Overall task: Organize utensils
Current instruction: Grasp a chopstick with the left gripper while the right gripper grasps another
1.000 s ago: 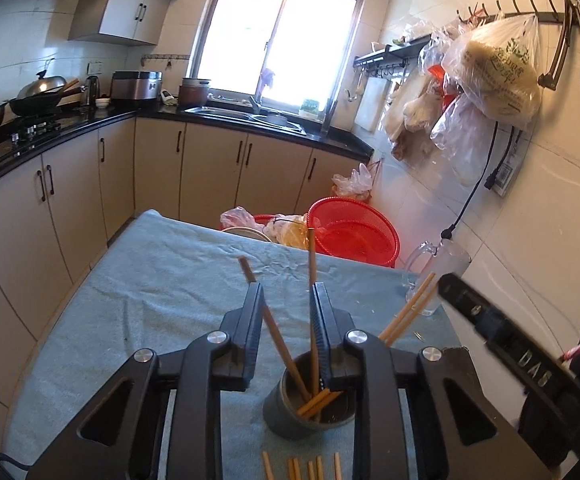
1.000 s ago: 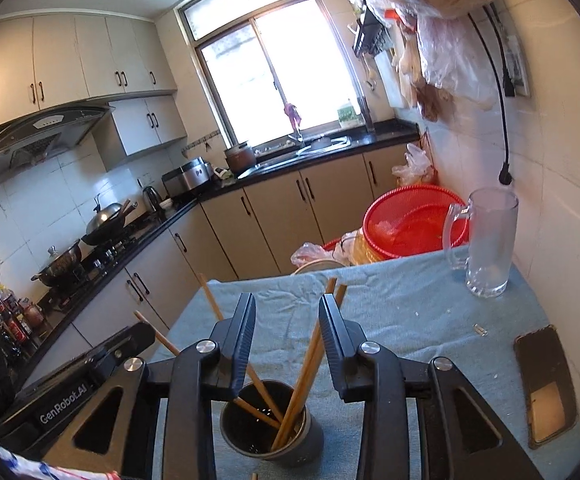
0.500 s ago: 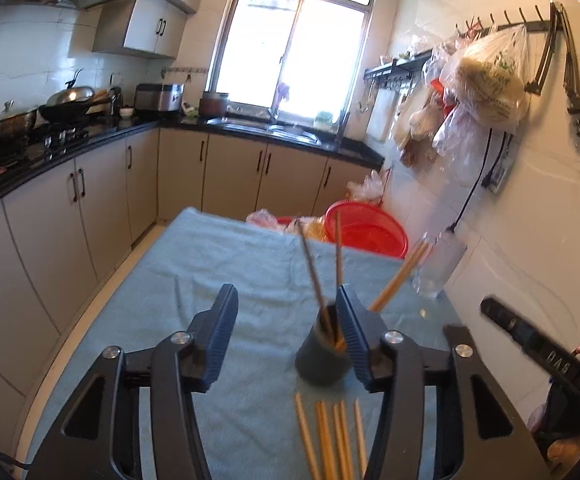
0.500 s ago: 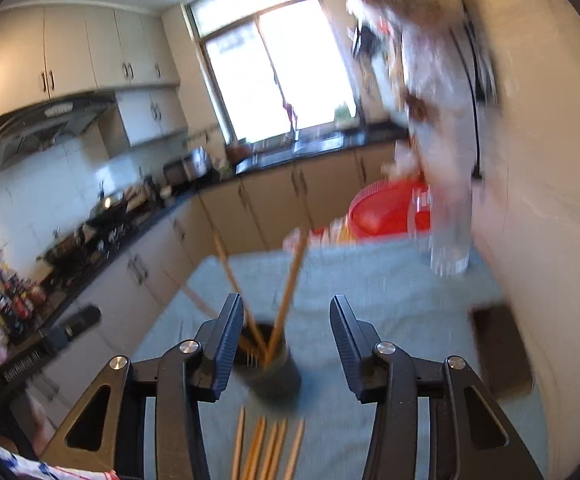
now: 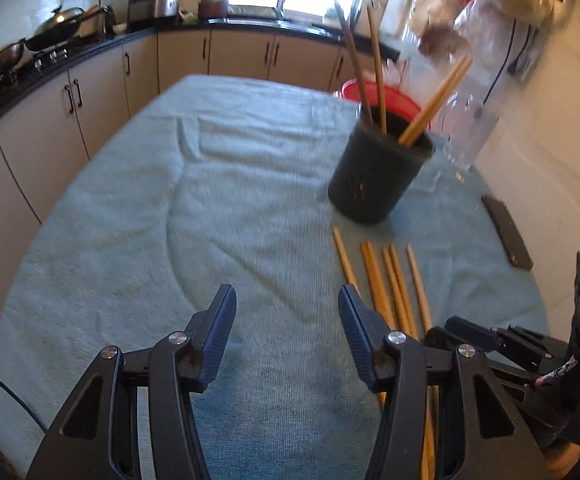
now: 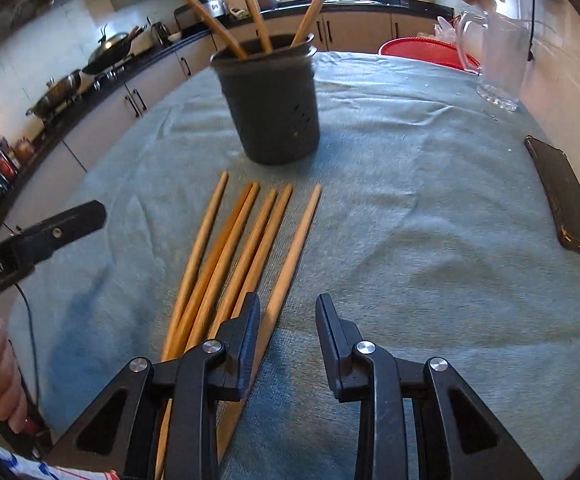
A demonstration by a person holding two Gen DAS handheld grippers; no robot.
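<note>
Partway through sorting: several chopsticks are standing in the dark holder [image 6: 268, 96] mid-table, while five loose chopsticks [image 6: 246, 248] are lying toward the near edge. The right gripper [image 6: 288, 320], jaws narrowing, is straddling the outermost; the left gripper [image 5: 286, 320] is hanging half-open, empty.

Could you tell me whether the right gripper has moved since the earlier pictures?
Yes: the right gripper has dropped back from the dark cup toward the loose chopsticks.
</note>
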